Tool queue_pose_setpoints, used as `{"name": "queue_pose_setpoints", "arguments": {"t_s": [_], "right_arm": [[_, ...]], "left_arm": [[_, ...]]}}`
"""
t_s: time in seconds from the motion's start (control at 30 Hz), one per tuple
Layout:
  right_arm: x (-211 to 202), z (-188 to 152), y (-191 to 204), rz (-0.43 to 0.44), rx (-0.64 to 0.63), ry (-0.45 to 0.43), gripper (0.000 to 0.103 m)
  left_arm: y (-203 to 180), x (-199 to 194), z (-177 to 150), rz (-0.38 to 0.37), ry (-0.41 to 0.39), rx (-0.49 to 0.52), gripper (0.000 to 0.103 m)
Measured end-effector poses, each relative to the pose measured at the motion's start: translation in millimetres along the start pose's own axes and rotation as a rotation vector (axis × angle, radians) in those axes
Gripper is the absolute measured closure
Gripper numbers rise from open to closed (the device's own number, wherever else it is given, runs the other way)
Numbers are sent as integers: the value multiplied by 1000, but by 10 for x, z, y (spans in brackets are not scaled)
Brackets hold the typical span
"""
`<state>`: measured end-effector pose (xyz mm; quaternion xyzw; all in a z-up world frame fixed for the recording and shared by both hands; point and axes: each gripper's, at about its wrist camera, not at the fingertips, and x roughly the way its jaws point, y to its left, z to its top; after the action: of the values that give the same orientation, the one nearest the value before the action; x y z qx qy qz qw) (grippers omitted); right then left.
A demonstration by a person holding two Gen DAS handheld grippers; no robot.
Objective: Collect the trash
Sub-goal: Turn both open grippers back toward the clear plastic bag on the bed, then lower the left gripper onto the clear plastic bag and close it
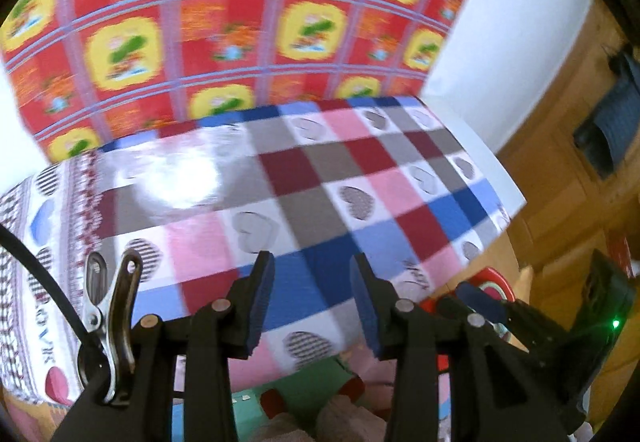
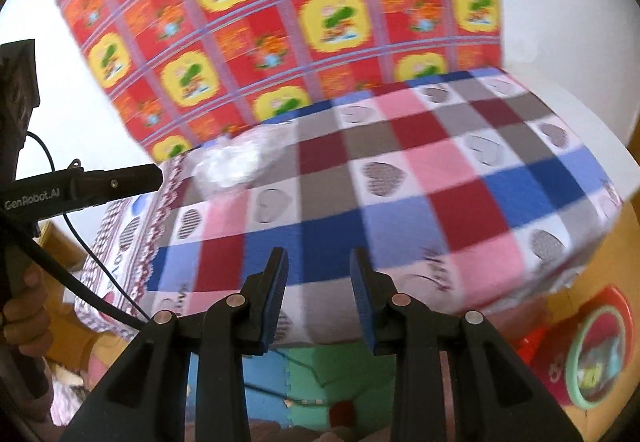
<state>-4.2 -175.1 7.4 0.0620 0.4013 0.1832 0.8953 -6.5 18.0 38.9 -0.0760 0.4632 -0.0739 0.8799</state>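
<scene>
Showing only in right view: crumpled plastic [image 2: 236,162]; both hand-held grippers [image 1: 312,298] [image 2: 320,294] spread, empty

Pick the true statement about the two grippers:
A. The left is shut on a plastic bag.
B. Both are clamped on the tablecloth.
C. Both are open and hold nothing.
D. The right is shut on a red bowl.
C: the left gripper and the right gripper each show a clear gap between their blue pads, with only the checked tablecloth behind.

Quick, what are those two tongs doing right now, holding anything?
Left tongs: open, holding nothing, above the checked tablecloth.
Right tongs: open, holding nothing.
</scene>
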Motion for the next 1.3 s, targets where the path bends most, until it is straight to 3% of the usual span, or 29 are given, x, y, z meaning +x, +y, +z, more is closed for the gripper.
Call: {"name": "queue_pose_setpoints", "arguments": {"t_s": [0.4, 0.7, 0.83, 1.1, 1.3], "right_arm": [[493, 438, 414, 125, -109, 67, 70], [1068, 899, 422, 207, -168, 122, 70], [1358, 1097, 382, 242, -178, 156, 70], [1945, 1433, 262, 198, -224, 206, 70], [2347, 1586, 172, 151, -240, 229, 70]], "left_arm": [[1038, -146, -69, 146, -23, -201, 62], [1422, 64, 67, 206, -26, -299, 62], [1505, 274, 210, 235, -18, -328, 55], [1714, 868, 459, 277, 41, -380, 54], [1883, 1200, 546, 250, 70, -442, 54]]}}
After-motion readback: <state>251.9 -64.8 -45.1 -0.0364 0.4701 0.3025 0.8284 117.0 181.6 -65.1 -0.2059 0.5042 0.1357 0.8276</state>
